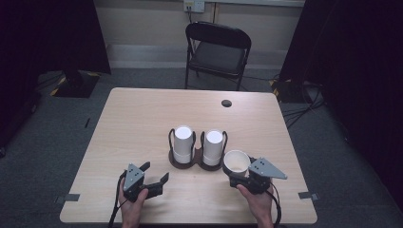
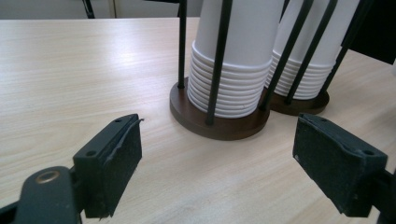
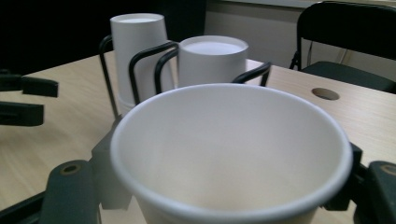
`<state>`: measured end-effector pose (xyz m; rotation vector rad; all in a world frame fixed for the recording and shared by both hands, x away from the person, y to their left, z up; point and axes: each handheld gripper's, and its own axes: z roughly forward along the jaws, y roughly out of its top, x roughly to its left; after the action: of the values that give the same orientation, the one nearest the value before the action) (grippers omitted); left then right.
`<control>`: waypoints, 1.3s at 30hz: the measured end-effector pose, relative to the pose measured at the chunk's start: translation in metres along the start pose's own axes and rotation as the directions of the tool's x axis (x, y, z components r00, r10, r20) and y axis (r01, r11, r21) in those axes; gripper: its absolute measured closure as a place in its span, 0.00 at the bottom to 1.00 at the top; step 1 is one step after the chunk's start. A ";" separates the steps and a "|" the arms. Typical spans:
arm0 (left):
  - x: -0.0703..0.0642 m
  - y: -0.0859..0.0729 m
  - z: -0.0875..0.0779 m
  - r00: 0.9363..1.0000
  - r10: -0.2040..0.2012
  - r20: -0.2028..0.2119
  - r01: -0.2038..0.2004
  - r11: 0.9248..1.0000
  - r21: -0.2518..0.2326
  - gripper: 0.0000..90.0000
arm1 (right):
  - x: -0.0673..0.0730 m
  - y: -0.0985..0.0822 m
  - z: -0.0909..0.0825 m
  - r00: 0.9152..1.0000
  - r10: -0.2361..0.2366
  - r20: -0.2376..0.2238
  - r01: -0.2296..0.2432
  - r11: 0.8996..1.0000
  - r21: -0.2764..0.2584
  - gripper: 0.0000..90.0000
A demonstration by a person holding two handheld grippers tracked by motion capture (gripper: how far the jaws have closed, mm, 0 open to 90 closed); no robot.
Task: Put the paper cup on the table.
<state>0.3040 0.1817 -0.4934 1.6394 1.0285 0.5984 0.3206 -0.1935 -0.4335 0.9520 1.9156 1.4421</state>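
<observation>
A dark double cup holder (image 1: 197, 161) stands mid-table with two stacks of upside-down white paper cups, the left stack (image 1: 183, 142) and the right stack (image 1: 213, 146). My right gripper (image 1: 240, 176) is shut on a single white paper cup (image 1: 236, 162), mouth up, just right of the holder; in the right gripper view the cup (image 3: 231, 154) sits between the jaws. My left gripper (image 1: 156, 174) is open with nothing between its pads (image 2: 114, 165), low over the table to the left of the holder base (image 2: 219, 123).
The wooden table (image 1: 142, 118) has a round cable hole (image 1: 226, 103) at its far right. A black folding chair (image 1: 217, 52) stands beyond the far edge. Tape marks (image 1: 309, 195) lie near the front corners.
</observation>
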 end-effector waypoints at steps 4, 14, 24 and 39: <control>0.001 0.000 0.004 1.000 -0.012 0.005 0.012 1.000 0.001 0.17 | -0.013 0.001 0.002 0.999 0.026 0.030 -0.026 1.000 -0.007 0.26; 0.001 -0.001 0.005 0.999 0.002 -0.041 -0.003 1.000 -0.024 0.17 | -0.037 0.004 0.013 0.993 0.062 0.104 -0.059 0.998 -0.032 0.26; 0.001 -0.001 0.003 0.999 0.000 -0.050 -0.003 0.999 -0.043 0.17 | -0.056 0.004 0.024 0.988 0.089 0.124 -0.086 0.996 -0.028 0.26; -0.008 -0.002 0.003 0.986 0.066 -0.152 -0.073 0.996 -0.042 0.17 | -0.082 0.017 0.048 0.986 0.106 0.130 -0.103 0.994 -0.026 0.26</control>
<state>0.3016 0.1737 -0.4955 1.6127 1.0608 0.7979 0.4100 -0.2289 -0.4289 1.1246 1.7769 1.4170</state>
